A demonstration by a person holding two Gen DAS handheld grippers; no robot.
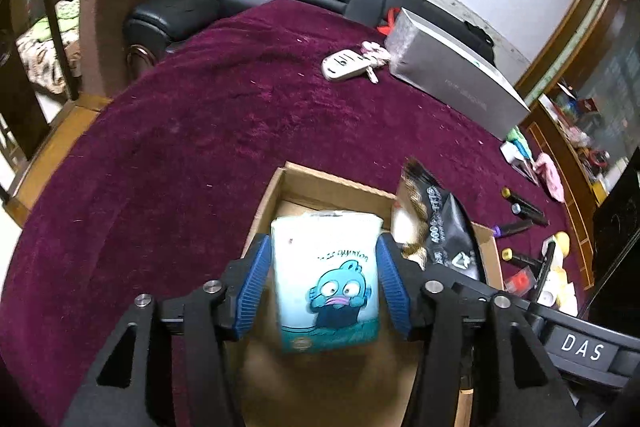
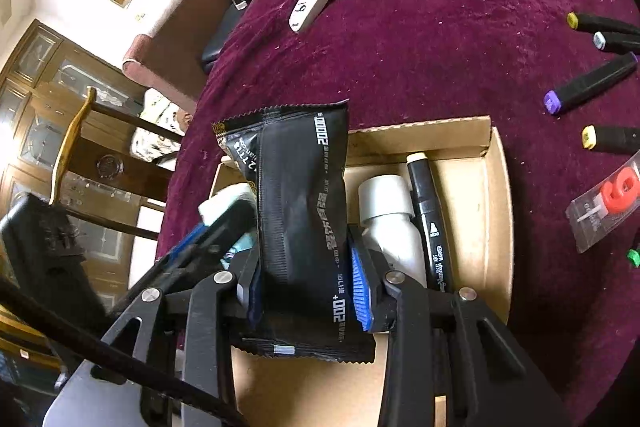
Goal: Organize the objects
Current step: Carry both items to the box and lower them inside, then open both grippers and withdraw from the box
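Left tongs (image 1: 325,281) spread, tissue pack (image 1: 326,279) loose over cardboard box (image 1: 328,183); right tongs (image 2: 304,287) pinched black sachet (image 2: 298,227) for boxing.

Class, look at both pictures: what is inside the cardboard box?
Inside the cardboard box lie a white bottle and a black marker. The tissue pack and black sachet, between the grippers' fingers, cover the rest of the floor.

The tissue pack (image 1: 326,279) is motion-blurred in the left wrist view, its small print unreadable. The cardboard box (image 2: 498,195) is cut off at the bottom frame edge in both views. The black sachet (image 2: 300,227) hides the box's left interior; its fine print is illegible. The marker (image 2: 430,223) disappears behind the right gripper (image 2: 308,287).
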